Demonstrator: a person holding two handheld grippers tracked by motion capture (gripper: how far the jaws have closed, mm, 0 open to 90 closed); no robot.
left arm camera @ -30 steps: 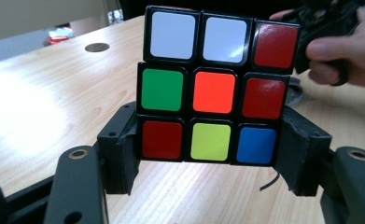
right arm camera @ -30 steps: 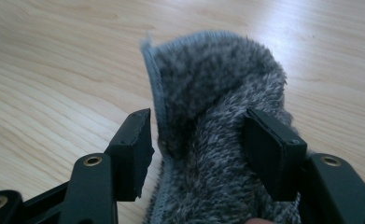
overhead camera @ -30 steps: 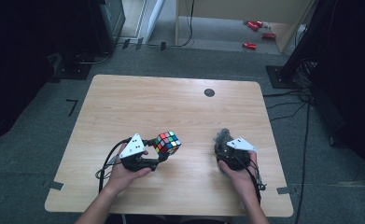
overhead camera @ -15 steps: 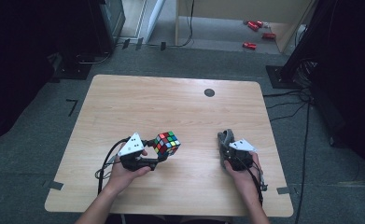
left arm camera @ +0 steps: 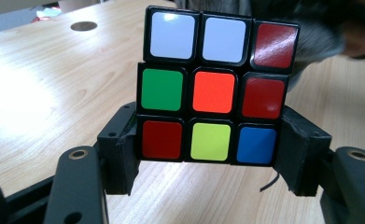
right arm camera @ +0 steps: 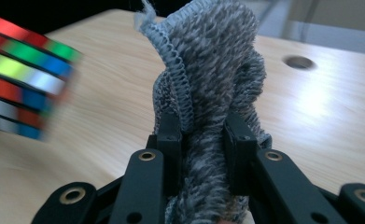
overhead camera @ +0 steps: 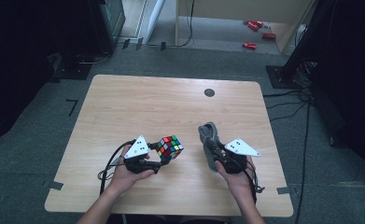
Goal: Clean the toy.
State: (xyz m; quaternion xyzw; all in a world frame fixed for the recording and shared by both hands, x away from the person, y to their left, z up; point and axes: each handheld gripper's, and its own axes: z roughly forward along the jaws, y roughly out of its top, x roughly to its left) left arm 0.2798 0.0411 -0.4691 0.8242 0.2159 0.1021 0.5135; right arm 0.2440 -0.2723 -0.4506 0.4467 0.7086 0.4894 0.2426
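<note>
Now cube and cloth are both gripped above the table's (overhead camera: 124,102) near edge.
Left gripper (overhead camera: 157,157) clamps the puzzle cube (overhead camera: 170,147); right gripper (overhead camera: 211,145), jaws just closing, pinches the grey cloth (overhead camera: 207,132). Best wipe gently, keeping the cube steady and the cloth bunched firmly.
</note>
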